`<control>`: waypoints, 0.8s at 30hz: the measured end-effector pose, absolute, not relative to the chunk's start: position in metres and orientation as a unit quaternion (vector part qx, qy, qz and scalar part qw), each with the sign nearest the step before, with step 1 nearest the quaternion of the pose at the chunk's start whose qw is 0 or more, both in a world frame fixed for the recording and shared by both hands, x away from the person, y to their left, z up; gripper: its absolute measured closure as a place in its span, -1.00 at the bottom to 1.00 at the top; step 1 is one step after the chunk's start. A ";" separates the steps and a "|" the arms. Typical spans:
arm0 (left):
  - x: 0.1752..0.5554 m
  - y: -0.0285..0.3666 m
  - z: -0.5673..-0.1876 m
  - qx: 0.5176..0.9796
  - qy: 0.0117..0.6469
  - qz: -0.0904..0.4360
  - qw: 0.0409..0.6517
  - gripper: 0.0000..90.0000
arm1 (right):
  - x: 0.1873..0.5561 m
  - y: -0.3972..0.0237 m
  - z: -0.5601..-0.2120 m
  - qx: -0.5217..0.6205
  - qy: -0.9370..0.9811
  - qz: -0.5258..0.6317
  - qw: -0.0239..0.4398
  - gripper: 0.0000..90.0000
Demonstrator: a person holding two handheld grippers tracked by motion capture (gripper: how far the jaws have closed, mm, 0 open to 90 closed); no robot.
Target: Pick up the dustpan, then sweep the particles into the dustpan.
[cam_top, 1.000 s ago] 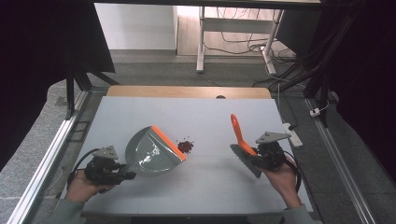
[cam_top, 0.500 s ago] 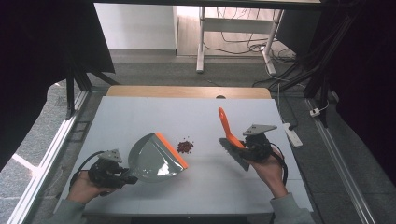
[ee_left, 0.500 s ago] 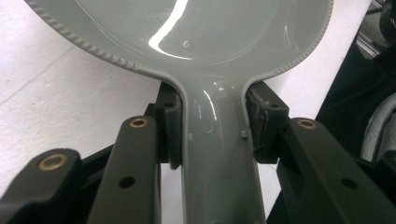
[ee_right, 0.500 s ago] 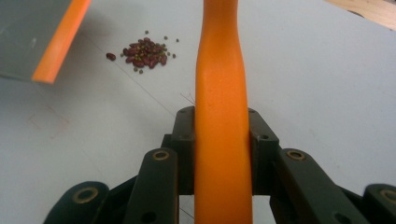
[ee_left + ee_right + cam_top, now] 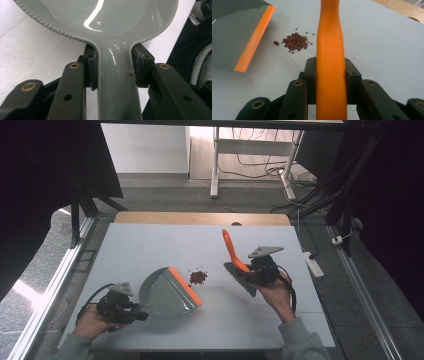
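A grey dustpan (image 5: 167, 293) with an orange lip (image 5: 185, 285) lies on the white table (image 5: 150, 240), its mouth facing a small pile of dark red beans (image 5: 198, 277). My left gripper (image 5: 137, 312) is shut on the dustpan's grey handle (image 5: 116, 85), its pads pressing both sides. My right gripper (image 5: 248, 272) is shut on the orange handle (image 5: 330, 65) of a hand brush (image 5: 240, 277), whose grey bristles rest on the table just right of the beans (image 5: 295, 43). The dustpan's orange lip (image 5: 254, 37) shows at the left of the right gripper view.
A wooden strip (image 5: 200, 218) edges the table's far side. A white power strip (image 5: 311, 262) lies off the table's right edge, and a metal stand (image 5: 216, 165) and cables sit on the floor beyond. Bare tabletop stretches behind the beans.
My right hand has carried the brush leftward, from the table's right part to just beside the beans. The dustpan has dropped lower toward the table, its lip still facing the pile.
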State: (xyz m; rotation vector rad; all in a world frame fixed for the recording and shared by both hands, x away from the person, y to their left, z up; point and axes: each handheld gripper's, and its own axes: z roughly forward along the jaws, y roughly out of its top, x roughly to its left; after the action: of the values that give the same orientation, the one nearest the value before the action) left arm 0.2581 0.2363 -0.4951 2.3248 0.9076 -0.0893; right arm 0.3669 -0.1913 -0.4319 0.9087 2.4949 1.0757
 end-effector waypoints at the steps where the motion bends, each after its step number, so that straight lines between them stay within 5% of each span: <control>1: 0.258 0.236 -0.496 0.883 0.345 -0.035 0.316 0.37 | 0.368 -0.189 -0.432 0.316 0.862 0.372 0.137 0.58; 24: 0.264 0.229 -0.504 0.889 0.358 -0.039 0.283 0.37 | 0.411 -0.140 -0.453 0.322 0.866 0.362 0.126 0.58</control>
State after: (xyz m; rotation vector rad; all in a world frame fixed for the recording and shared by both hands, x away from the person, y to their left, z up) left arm 0.2639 0.2295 -0.5036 2.3809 0.9580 -0.1050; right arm 0.4111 -0.1397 -0.4532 0.9366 2.5213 1.0527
